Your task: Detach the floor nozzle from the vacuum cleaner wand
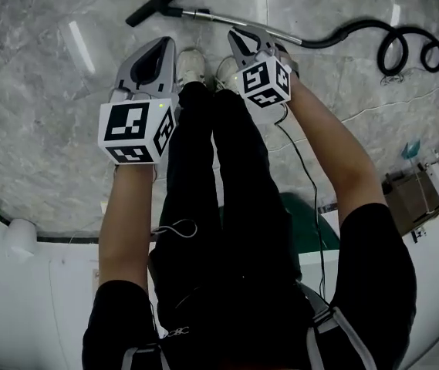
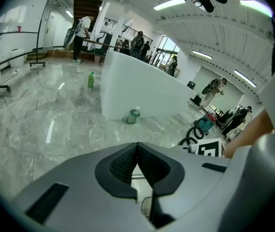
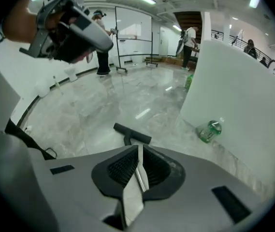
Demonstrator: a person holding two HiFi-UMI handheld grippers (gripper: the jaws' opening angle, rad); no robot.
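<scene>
Hovering shut, left tongs (image 1: 160, 50) and right tongs (image 1: 241, 37) seemingly clear wand (image 1: 213, 15).

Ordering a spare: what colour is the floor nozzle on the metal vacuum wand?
Black. The T-shaped floor nozzle shows best in the head view.

floor (image 1: 34, 91): glossy grey marble | partition (image 2: 142, 93): white | strip lights (image 2: 168, 4): lit on ceiling | bottle (image 2: 133, 115): green, lying at partition foot

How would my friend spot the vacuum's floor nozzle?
Look at the grey marble floor beyond the person's shoes, where a shiny metal tube lies. A curly black hose leaves one end; the floor nozzle is the flat black bar crossing the other end.
</scene>
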